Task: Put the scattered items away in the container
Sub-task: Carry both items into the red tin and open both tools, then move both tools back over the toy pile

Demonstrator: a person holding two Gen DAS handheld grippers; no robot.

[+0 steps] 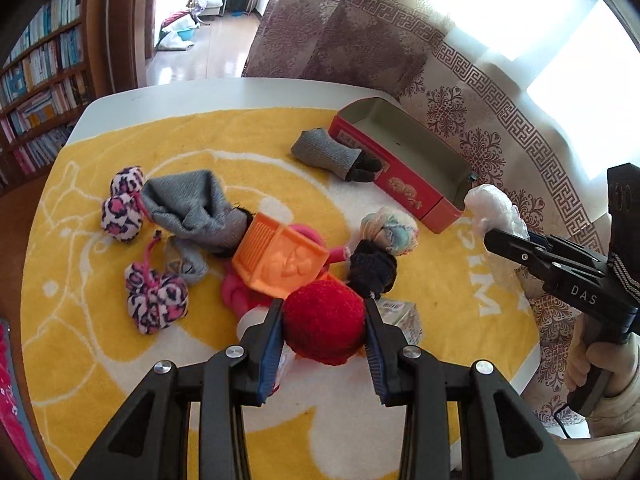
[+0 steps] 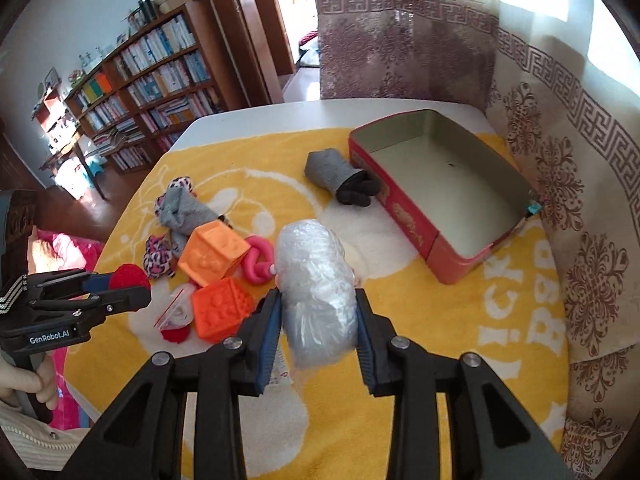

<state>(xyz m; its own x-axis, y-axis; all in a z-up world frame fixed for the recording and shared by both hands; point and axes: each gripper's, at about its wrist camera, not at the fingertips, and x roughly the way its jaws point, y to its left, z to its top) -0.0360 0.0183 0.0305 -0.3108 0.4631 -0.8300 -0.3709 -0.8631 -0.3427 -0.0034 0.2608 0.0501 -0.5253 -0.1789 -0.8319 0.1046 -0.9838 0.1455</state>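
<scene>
My left gripper [image 1: 324, 324] is shut on a red woolly ball [image 1: 324, 320], held above the yellow towel [image 1: 120, 360]; it also shows in the right wrist view [image 2: 124, 286]. My right gripper [image 2: 316, 312] is shut on a clear crumpled plastic bundle [image 2: 316, 280], seen in the left wrist view [image 1: 494, 210] near the open end of the red box [image 1: 412, 176]. The red box [image 2: 440, 184] is empty. Scattered on the towel are orange embossed blocks [image 2: 212, 256], a pink ring toy [image 2: 258, 264], grey socks [image 1: 192, 204] and leopard-print pieces [image 1: 154, 300].
A grey-and-black sock roll [image 2: 340, 176] lies against the box's left wall. A dark ball [image 1: 372, 270] and a pastel ball [image 1: 390, 230] sit mid-towel. A patterned curtain [image 2: 560, 160] hangs to the right, bookshelves [image 2: 140, 80] stand far left.
</scene>
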